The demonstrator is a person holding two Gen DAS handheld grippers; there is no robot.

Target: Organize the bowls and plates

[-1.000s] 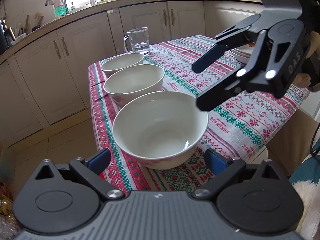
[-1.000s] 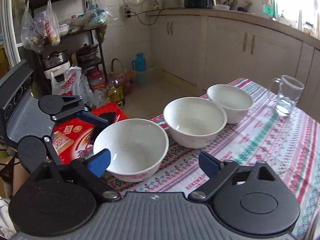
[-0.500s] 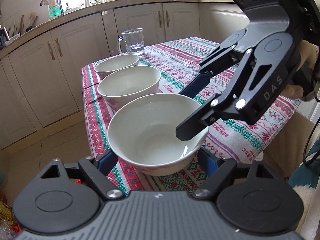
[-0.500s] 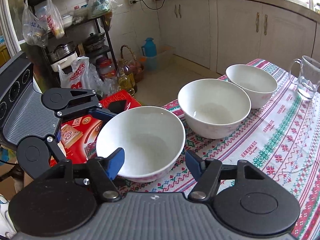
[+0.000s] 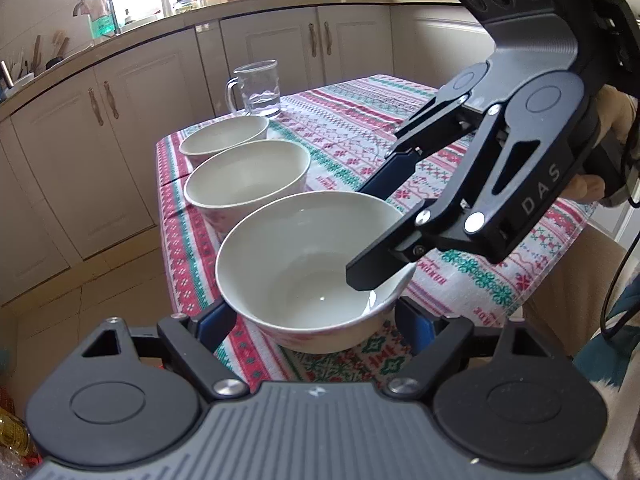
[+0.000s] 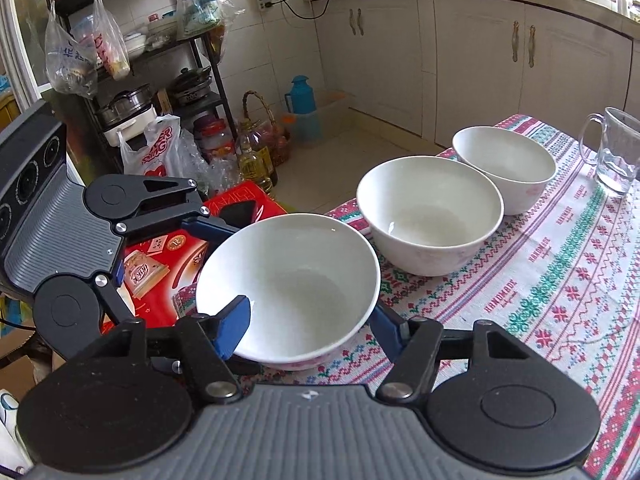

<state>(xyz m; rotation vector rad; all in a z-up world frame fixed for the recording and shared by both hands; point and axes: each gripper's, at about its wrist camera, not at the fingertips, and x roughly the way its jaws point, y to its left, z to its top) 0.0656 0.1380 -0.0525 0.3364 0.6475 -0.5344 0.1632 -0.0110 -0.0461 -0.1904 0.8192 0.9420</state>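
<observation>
Three white bowls stand in a row along the table's edge. The nearest bowl (image 5: 304,264) (image 6: 288,280) sits between the fingers of both grippers. My left gripper (image 5: 312,320) is open, a finger on each side of the bowl's base. My right gripper (image 6: 308,320) is open and straddles the same bowl from the table side; in the left wrist view (image 5: 368,236) its fingers reach over the bowl's right rim. The middle bowl (image 5: 248,180) (image 6: 430,212) and the far bowl (image 5: 224,140) (image 6: 504,164) stand behind it.
A glass mug (image 5: 258,88) (image 6: 616,152) with some water stands beyond the far bowl. The patterned tablecloth (image 5: 400,132) covers the table. Past the table edge are a red box (image 6: 160,256), bottles and a metal shelf (image 6: 140,80) on the floor. Cabinets (image 5: 100,140) line the walls.
Both grippers have moved in on the nearest bowl: the left gripper's fingers now flank its base, and the right gripper has come down over its rim.
</observation>
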